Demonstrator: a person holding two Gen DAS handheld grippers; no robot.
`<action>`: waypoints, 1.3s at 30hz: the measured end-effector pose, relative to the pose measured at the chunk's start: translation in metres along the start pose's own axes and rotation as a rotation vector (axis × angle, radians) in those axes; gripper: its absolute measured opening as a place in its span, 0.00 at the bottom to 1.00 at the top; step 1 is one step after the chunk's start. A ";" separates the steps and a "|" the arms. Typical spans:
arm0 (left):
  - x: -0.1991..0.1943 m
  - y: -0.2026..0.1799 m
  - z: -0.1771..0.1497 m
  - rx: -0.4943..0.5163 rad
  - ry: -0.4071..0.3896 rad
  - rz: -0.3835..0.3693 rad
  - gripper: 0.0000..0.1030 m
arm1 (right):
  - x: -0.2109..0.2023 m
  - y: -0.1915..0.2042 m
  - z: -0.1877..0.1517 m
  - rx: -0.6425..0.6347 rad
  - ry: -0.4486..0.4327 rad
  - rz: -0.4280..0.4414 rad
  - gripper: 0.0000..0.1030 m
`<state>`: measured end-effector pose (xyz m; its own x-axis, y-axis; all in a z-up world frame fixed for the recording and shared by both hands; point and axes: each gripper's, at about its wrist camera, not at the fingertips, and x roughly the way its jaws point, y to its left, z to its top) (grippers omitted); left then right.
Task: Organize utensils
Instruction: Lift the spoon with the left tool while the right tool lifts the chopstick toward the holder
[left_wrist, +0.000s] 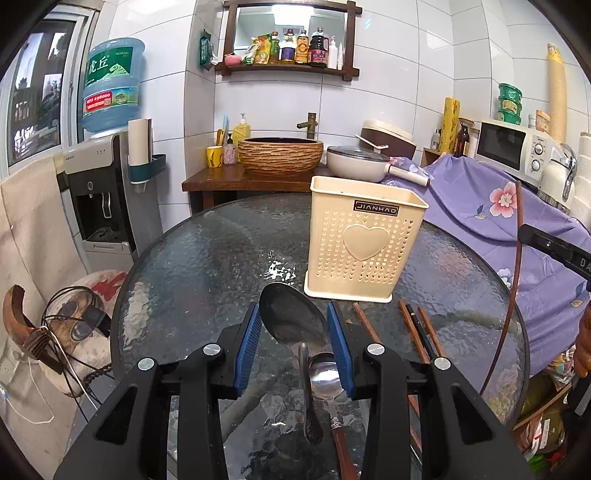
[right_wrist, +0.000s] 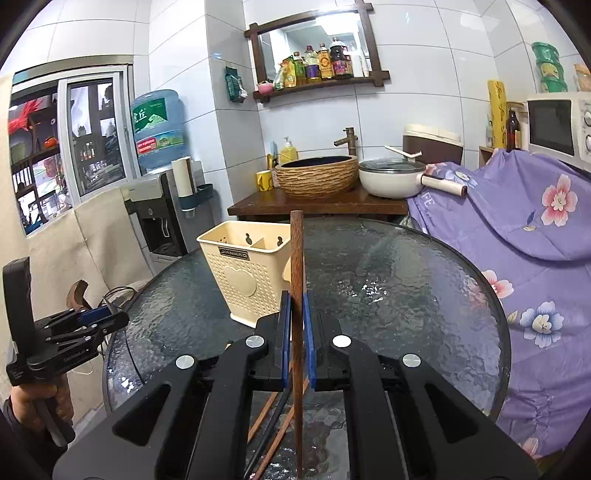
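Ribbed blue pads (left_wrist: 248, 347) flank one glossy oval steel spoon (left_wrist: 291, 321).

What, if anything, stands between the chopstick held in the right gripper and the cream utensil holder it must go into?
Nothing visible blocks it. The chopstick stands upright in the right gripper, and the utensil holder sits just beyond on bare glass table, its top open and the two compartments apparently empty.

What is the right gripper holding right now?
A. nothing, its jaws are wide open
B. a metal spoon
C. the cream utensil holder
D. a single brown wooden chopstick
D: in the right wrist view the right gripper has its blue pads closed on a brown chopstick that stands upright in front of the cream utensil holder.
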<state>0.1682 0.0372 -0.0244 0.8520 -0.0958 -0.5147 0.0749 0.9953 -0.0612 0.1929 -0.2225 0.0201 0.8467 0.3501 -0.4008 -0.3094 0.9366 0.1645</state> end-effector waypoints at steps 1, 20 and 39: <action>-0.001 0.001 0.001 -0.005 0.000 -0.004 0.35 | -0.002 0.001 0.000 -0.003 -0.003 0.002 0.07; -0.017 0.000 0.019 0.001 -0.054 -0.012 0.35 | -0.017 0.003 0.007 -0.039 -0.027 0.029 0.07; -0.013 -0.012 0.085 0.035 -0.152 -0.078 0.35 | -0.008 0.016 0.071 -0.068 -0.062 0.166 0.07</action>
<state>0.2004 0.0279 0.0559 0.9113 -0.1724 -0.3739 0.1596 0.9850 -0.0652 0.2121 -0.2111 0.0901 0.8059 0.5005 -0.3163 -0.4739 0.8655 0.1622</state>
